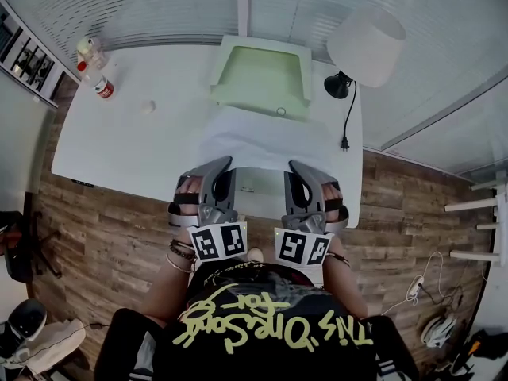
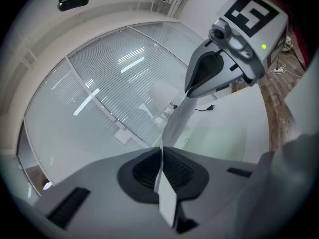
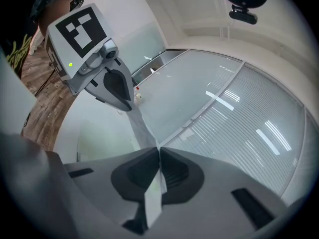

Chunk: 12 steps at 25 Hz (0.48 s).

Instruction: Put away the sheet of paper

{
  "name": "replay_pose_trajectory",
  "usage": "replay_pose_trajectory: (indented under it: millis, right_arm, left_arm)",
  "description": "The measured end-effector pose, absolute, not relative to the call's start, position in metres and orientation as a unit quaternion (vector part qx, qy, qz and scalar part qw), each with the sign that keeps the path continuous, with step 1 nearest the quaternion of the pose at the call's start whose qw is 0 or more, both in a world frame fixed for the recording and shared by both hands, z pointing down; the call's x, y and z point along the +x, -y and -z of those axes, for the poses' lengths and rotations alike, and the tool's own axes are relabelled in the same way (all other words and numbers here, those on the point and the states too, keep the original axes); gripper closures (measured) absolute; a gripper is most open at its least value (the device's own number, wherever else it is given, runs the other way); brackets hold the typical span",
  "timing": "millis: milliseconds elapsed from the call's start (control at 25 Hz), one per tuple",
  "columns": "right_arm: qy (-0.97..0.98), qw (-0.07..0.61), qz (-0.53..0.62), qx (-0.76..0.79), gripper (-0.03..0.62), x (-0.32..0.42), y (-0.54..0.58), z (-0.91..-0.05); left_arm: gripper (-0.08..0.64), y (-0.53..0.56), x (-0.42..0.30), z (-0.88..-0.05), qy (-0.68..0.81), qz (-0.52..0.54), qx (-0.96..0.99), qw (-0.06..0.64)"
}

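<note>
The big white desk [image 1: 119, 145] stands on a wood floor [image 1: 111, 244]. The sheet of paper [image 1: 266, 137] is spread out over the near half of the desk. Its far edge is close to the front of a pale green tray [image 1: 262, 82]. A white lamp [image 1: 367, 44] stands at the far right of the desk. The left tool [image 1: 225, 167] is shut tight on the paper's near edge. The right tool [image 1: 295, 168] pinches the same edge beside it. Two small bottles [image 1: 95, 74] stand at the far left corner.
</note>
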State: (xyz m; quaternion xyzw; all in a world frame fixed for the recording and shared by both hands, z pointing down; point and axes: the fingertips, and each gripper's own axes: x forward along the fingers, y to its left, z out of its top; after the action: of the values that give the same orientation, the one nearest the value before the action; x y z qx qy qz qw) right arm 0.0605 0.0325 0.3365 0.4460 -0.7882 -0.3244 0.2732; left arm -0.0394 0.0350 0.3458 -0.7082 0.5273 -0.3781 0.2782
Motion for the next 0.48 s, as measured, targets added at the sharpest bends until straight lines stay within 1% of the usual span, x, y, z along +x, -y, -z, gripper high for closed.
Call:
replay_pose_trajectory:
  millis: [480]
  right_arm:
    - [0.790, 0.284, 0.311, 0.445, 0.583, 0.050, -0.004, -0.347]
  left_arm:
    - [0.551, -0.006, -0.050, -0.358, -0.515, 0.383, -0.722, 0.259]
